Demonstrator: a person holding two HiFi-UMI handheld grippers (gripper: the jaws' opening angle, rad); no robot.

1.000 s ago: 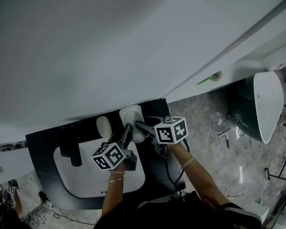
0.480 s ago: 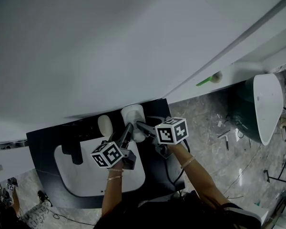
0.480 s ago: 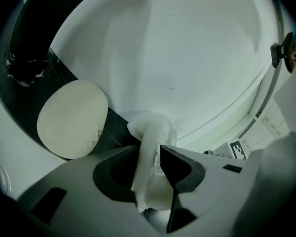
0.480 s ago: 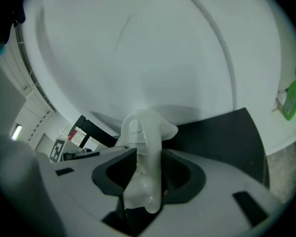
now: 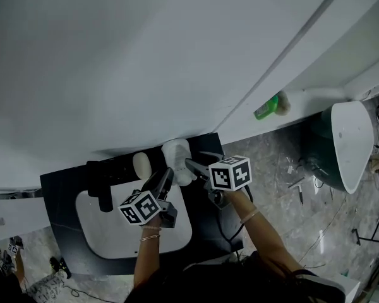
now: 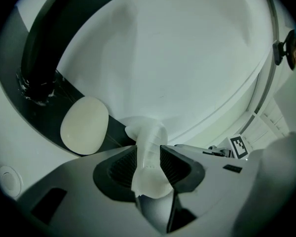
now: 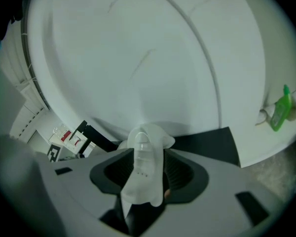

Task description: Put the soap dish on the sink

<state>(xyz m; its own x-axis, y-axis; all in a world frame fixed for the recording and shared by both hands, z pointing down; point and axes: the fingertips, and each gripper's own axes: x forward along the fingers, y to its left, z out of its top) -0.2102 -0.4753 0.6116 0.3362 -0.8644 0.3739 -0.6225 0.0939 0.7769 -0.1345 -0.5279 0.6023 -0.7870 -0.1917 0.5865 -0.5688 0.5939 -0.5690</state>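
The white soap dish sits at the back of the black counter, against the wall, right of the cream oval soap. My left gripper reaches it from the sink side and is shut on the soap dish, both pads pressing on it. My right gripper comes in from the right. Its jaws are opening, with the soap dish still between them and the pads no longer squeezing it.
A white sink basin is set in the counter, with a black faucet at its back left. A green bottle stands on a ledge at the upper right. A white tub stands on the marble floor to the right.
The left gripper's marker cube has slipped slightly down and left in the head view. Both grippers stay at the soap dish, which has not visibly shifted on the counter.
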